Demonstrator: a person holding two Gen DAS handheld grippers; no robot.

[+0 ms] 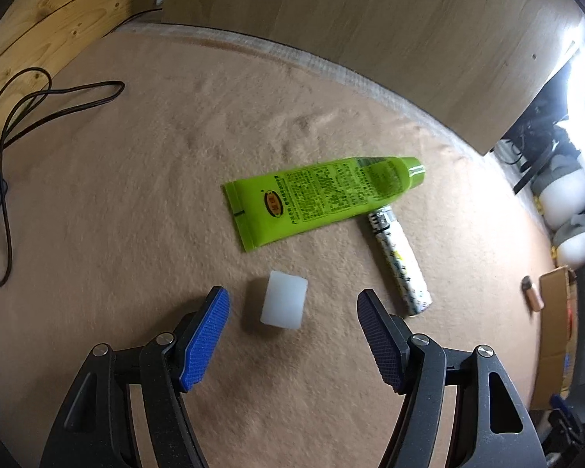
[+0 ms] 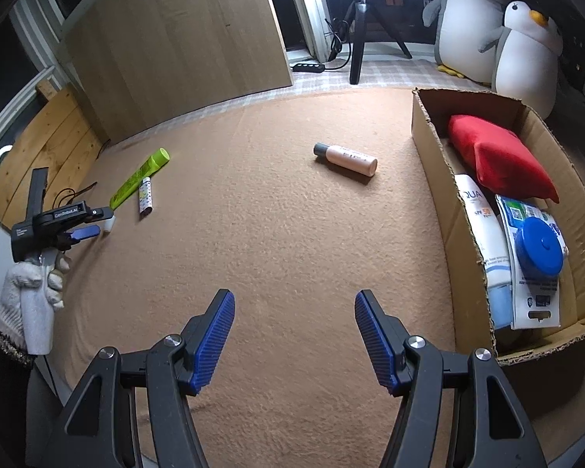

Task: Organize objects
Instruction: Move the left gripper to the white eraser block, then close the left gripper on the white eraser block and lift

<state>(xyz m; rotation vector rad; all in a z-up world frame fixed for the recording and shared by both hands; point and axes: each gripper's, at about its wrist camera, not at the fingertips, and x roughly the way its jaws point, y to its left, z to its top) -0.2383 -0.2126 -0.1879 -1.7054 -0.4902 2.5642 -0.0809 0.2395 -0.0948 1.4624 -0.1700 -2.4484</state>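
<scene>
- Box [image 2: 429, 144] sits at the mat's right edge, part filled; my right gripper [image 2: 294, 335] hangs open, empty, near it.
- Block [image 1: 284, 304] lies between my left gripper's [image 1: 292, 331] open pads, untouched; I should lower, centre, then squeeze gently.

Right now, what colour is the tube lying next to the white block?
Bright lime green tube with dark print and an orange logo; clearest in the left wrist view.

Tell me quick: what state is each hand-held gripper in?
Left hand-held gripper: open, holding nothing; white block sits between its fingers, untouched.
Right hand-held gripper: open, empty, above the carpet.
</scene>
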